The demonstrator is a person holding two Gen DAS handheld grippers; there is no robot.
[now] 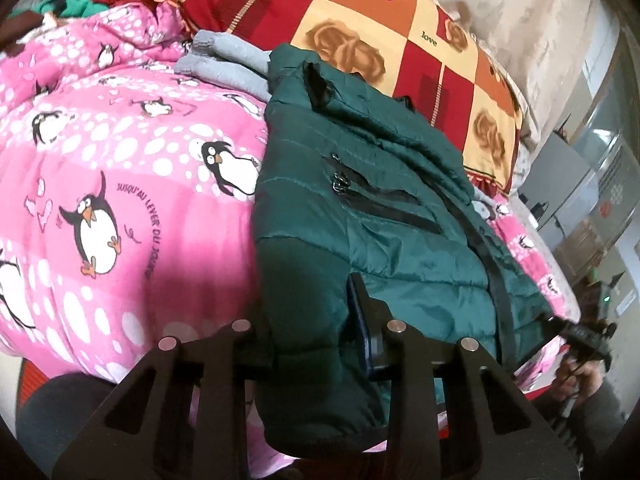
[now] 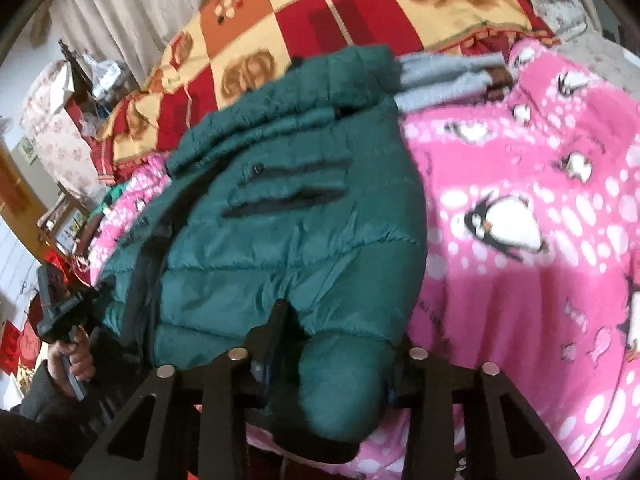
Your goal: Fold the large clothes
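Readable writing: the pink fleece blanket with white dots and penguins (image 1: 120, 168) carries the arc "JUSQU'AU LEVER DU JOUR" beside one penguin in my left wrist view. The red, orange and cream chequered quilt with rose motifs (image 1: 360, 32) shows the word "love" in one cream square. In the right wrist view the same word is blurred and inverted.

Task item: the dark green quilted puffer jacket with black zip pockets (image 1: 360, 184) lies spread on the pink blanket, its collar end towards the chequered quilt, touching a folded grey knit garment (image 1: 228, 56).

My left gripper (image 1: 316, 304) is clenched on the jacket's near edge; green fabric fills the gap between its fingers. My right gripper (image 2: 340, 340) is likewise clamped on a bulging fold at the jacket's hem.

View differences: the left wrist view alone shows the right gripper from outside, at the jacket's far corner. The right wrist view alone shows the left gripper's black body and the hand (image 2: 76, 356) holding it.
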